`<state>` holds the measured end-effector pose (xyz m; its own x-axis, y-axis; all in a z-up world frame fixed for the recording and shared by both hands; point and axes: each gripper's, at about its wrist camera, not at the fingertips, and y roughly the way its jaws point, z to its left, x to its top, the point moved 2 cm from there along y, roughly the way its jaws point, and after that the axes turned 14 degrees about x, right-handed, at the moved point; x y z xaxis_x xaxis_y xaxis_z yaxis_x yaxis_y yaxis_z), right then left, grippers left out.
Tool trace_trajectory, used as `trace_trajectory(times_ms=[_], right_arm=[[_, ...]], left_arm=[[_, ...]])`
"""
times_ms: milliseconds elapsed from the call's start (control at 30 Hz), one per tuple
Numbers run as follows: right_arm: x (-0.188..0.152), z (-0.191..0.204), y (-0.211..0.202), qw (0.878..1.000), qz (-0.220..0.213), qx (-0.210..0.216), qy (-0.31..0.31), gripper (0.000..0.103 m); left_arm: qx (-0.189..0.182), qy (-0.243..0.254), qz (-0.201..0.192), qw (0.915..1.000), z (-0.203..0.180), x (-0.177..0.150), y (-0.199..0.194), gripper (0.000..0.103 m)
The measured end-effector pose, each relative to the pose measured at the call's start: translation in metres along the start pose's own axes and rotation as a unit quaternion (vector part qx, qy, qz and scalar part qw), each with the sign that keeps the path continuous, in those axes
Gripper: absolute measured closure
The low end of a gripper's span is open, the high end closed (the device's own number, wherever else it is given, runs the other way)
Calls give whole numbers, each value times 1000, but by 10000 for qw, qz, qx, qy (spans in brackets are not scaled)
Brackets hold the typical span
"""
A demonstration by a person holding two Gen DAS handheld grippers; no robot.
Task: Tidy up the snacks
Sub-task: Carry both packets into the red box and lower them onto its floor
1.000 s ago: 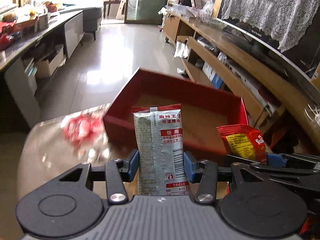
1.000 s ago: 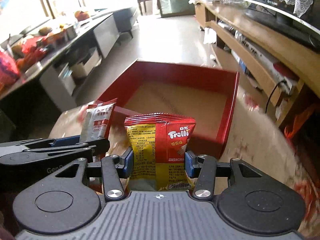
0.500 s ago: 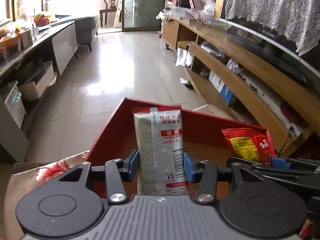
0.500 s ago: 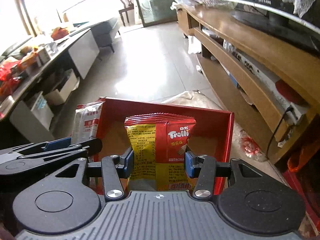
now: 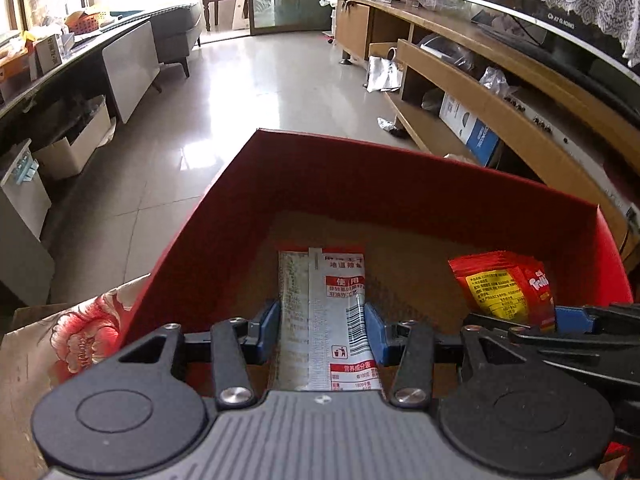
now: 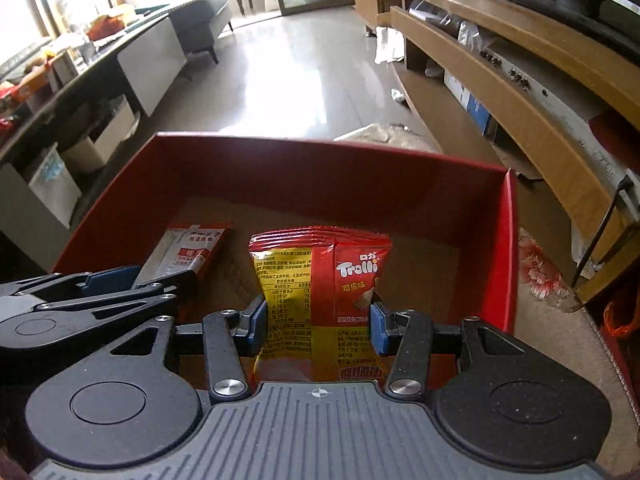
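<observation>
My left gripper [image 5: 322, 330] is shut on a silver snack packet [image 5: 326, 304] with red bands, held upright inside the red box [image 5: 360, 172], low over its brown floor. My right gripper [image 6: 316, 326] is shut on a red and yellow Trolli bag [image 6: 320, 280], also upright inside the red box [image 6: 320, 164]. The two grippers sit side by side. In the left wrist view the Trolli bag [image 5: 506, 286] shows at the right; in the right wrist view the silver packet [image 6: 186, 248] and left gripper [image 6: 160, 278] show at the left.
The box rests on a cloth with red flowers [image 5: 84, 340]. A long wooden shelf unit [image 5: 500, 92] runs along the right. A grey cabinet [image 5: 128, 68] and cardboard boxes [image 5: 76, 144] line the left. Shiny tiled floor [image 5: 260, 80] lies beyond the box.
Both grippers have moved forward and down with their packets, from in front of the box's near wall to inside the box. The grips are unchanged.
</observation>
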<state>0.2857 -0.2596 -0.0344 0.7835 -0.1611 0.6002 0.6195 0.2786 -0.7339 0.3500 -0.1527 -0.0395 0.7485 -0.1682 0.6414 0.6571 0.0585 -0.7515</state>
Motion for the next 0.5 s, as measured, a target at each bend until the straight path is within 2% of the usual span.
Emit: trace_trajectory(times_ms=[333, 500], right_arm=[[-3, 7, 3, 9981, 261, -377, -413, 43], [-2, 12, -2, 9978, 301, -401, -422, 40]], left_arm=[[175, 194, 272, 9993, 1, -9, -7, 56], [211, 280, 455, 9983, 4, -18, -14, 57]])
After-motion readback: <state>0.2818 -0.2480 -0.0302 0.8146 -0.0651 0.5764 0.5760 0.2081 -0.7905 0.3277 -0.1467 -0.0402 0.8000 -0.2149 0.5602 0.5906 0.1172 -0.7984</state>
